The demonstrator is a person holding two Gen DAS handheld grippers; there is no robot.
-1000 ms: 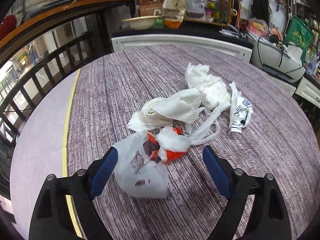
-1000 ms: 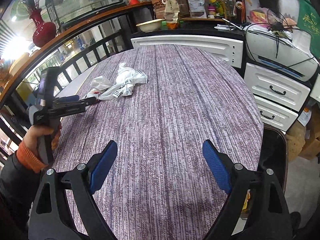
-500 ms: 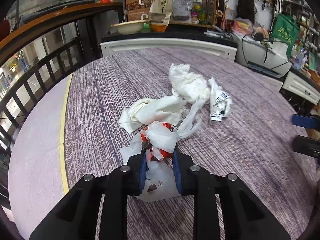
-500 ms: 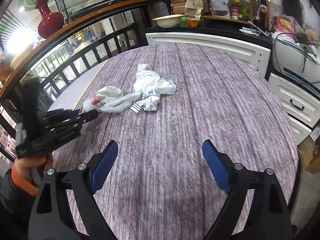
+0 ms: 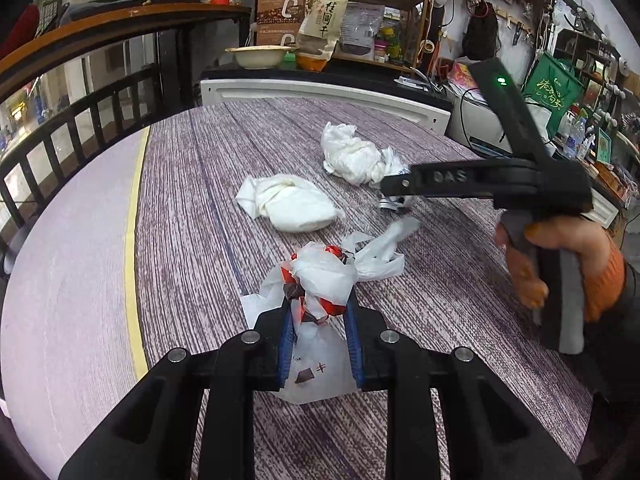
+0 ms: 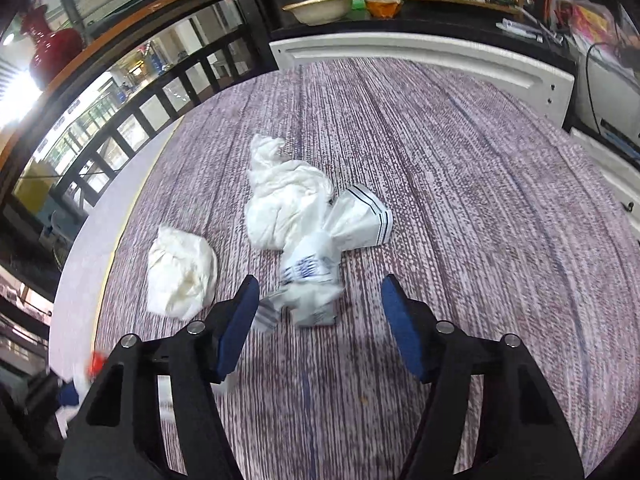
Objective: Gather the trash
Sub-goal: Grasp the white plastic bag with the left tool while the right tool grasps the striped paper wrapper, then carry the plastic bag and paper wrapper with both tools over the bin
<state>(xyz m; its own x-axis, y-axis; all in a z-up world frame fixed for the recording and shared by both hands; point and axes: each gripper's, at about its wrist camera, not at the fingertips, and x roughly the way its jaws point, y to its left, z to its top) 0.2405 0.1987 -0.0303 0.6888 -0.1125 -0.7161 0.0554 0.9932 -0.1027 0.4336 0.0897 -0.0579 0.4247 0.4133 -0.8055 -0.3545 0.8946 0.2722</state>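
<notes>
Your left gripper (image 5: pixel 318 320) pinches a white plastic bag (image 5: pixel 316 360) with red wrapper inside; the fingers hide its middle. Your right gripper (image 6: pixel 320 308) stands half wide, its jaws just closing, around a crumpled blue-striped bag (image 6: pixel 308 276), not touching. Only the left view shows your right hand (image 5: pixel 568 264).

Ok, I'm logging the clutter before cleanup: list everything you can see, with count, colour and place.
red-and-white bag: 1, white with red, near table edge, pinched by left gripper
tissue wad: 1, white, left on table
plastic bag: 1, white, mid-table
striped wrapper: 1, white with blue stripes, between right gripper's jaws, not pinched
table: 1, purple-grey
bowl: 1, cream, back counter
vase: 1, red, rail at left
left gripper: shut on bag
right gripper: open, jaws just closing
hand: 1, orange cuff
</notes>
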